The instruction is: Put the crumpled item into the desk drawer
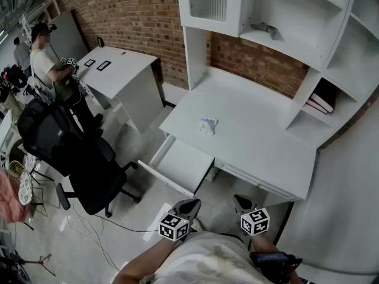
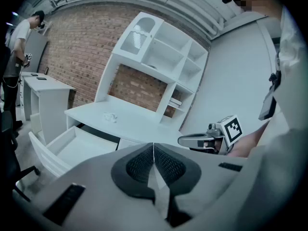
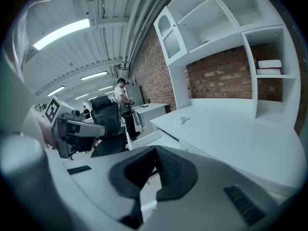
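A small white crumpled item (image 1: 208, 125) lies on the white desk top (image 1: 260, 141), towards its left half. Below the desk's left front, the drawer (image 1: 180, 165) stands pulled out, nothing showing inside. My left gripper (image 1: 190, 205) and right gripper (image 1: 241, 202) hover side by side near my body, short of the desk's front edge and apart from the item. In the left gripper view the left gripper (image 2: 153, 147) is shut and holds nothing, the crumpled item (image 2: 111, 117) far ahead. The right gripper (image 3: 155, 150) is also shut and empty, the crumpled item (image 3: 182, 120) lying beyond it.
A black office chair (image 1: 71, 158) stands left of the drawer, with cables on the floor around it. A second white desk (image 1: 121, 70) and a person (image 1: 44, 58) are at the back left. A shelf hutch with books (image 1: 323, 102) rises over the desk.
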Tool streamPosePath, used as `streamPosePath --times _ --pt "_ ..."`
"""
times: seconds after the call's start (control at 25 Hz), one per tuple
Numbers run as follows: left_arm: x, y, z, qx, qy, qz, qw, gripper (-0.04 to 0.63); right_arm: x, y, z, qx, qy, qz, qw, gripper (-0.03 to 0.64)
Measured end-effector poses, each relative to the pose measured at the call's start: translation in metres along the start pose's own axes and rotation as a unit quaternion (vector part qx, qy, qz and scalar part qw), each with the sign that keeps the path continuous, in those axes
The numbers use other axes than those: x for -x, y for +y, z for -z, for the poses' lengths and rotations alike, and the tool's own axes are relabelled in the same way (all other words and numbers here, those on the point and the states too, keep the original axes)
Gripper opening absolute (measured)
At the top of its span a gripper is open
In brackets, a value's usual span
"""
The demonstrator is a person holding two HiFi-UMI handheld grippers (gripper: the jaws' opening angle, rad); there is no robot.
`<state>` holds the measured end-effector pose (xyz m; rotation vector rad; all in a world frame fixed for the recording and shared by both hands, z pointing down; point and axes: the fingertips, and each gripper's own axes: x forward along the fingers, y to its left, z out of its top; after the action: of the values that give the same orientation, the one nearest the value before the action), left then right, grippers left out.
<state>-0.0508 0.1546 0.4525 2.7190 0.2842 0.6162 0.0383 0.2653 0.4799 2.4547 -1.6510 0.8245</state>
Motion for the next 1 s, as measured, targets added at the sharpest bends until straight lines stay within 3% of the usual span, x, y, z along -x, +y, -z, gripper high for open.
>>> streamPosePath --times 0.64,1.0 --pt "-0.027 -0.09 0.025 -0.017 0.021 0.038 0.9989 0.023 0.086 -0.022 0.037 -0.019 -0.015 0.01 1.0 0.023" --pt "-0.02 -0.102 0.031 -0.023 0.019 0.034 0.999 0.023 0.099 -0.024 0.043 -0.036 -0.026 0.019 0.999 0.023"
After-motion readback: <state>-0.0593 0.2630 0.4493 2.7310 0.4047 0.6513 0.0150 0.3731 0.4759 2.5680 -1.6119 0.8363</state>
